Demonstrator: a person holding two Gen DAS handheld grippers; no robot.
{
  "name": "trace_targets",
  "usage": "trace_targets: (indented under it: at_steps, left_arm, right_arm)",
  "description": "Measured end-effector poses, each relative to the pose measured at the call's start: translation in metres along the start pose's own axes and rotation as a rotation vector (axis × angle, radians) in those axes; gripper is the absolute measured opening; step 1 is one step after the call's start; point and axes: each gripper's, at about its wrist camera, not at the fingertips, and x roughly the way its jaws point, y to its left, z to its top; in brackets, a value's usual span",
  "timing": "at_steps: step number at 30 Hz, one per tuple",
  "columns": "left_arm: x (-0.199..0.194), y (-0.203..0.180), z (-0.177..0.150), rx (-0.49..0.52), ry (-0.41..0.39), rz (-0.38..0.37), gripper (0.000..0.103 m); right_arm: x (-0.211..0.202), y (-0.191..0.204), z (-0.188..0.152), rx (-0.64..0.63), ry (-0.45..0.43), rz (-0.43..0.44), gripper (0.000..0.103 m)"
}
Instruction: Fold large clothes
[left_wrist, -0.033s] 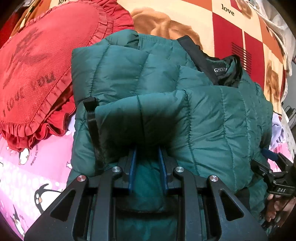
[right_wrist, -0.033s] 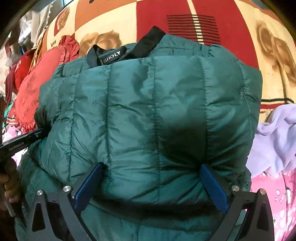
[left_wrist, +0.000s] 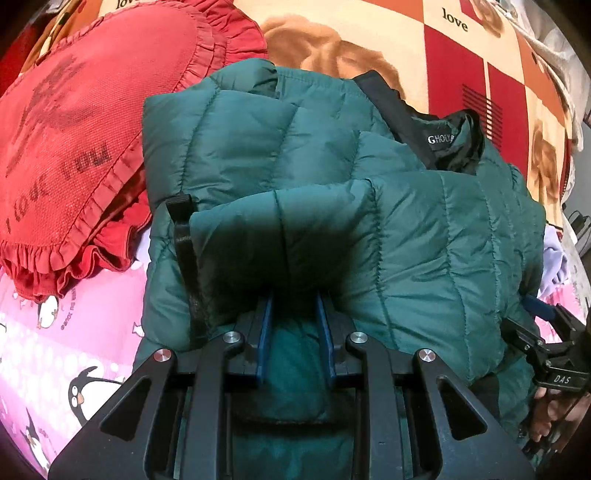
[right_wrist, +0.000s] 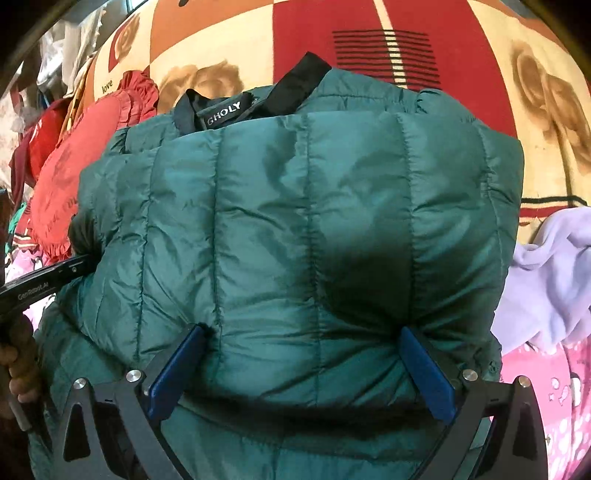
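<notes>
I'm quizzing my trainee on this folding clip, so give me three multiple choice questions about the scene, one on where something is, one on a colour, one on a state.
1. Where does the red heart cushion lie, seen from the left wrist camera?
A. left of the jacket
B. on top of the jacket
C. right of the jacket

2. What colour is the quilted jacket?
A. black
B. dark green
C. yellow

3. How do the two claws stand?
A. both spread wide
B. both closed tight with nothing between
C. left claw narrow on a fold, right claw spread wide

Answers:
1 A, the cushion sits past the jacket's left edge.
2 B, all its quilted panels are dark green; only the collar lining is black.
3 C, the left blue pads sit close together with fabric bunched between them, while the right pads stand far apart against the padded bulk.
</notes>
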Motion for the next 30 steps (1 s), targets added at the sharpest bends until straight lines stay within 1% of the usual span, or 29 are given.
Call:
trace_targets:
  at_steps: [6,30]
  left_arm:
    - [0.0016,-0.0028,0.0016,0.016,-0.009,0.020,0.022]
    - [0.0023,-0.0011,0.0004,0.001,-0.016,0.009,0.023]
  right_arm:
    - [-0.0024,-0.0021,-0.0054,-0.003,-0.014,-0.001,0.103]
    - [-0.0046,-0.0035,-0.0091,-0.015,-0.040,-0.004,0.103]
